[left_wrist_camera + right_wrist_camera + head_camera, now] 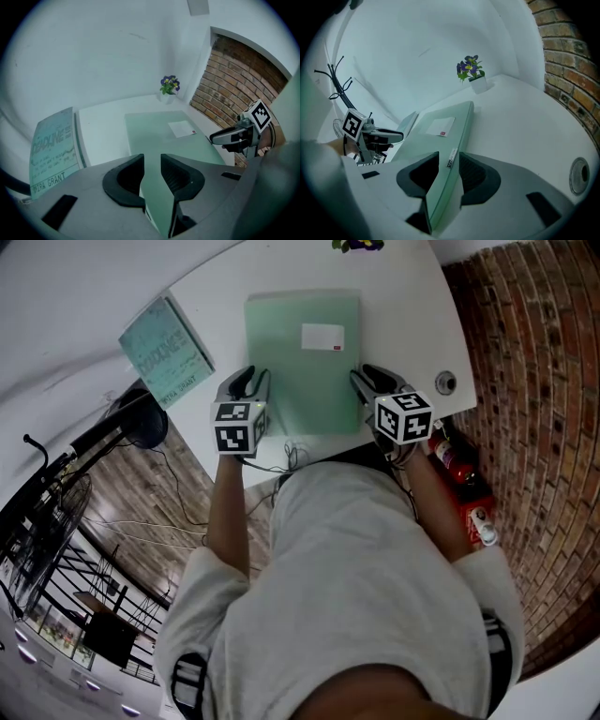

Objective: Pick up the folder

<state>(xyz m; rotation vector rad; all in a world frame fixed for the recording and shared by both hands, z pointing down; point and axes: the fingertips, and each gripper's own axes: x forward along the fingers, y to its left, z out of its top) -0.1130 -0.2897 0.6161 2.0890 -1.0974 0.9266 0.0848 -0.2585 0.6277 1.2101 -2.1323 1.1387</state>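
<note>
Pale green plastic: the folder [302, 362] appears to lie flat on the white bench [403, 306], its near short edge at the bench's near rim, just ahead of the person.

Left gripper [251, 382]: at the folder's near left corner. The jaws are a little apart, with the left long edge running between them. No firm pinch is visible (I read it as loose).

Right gripper [372, 378]: mirrored at the near right corner. The jaws are likewise parted around the right long edge, with a sliver of gap showing.

Neither hand is nearer; both bracket the same end. The long axis runs straight away from the person, so the far end, with its white label [322, 337], has no gripper under it.

Judgement: both must close on the edges, then rise together.

Farther off: a teal book [167, 351] lies left of the folder, apart from it, and a small flower pot [168, 89] stands at the bench's far end.
</note>
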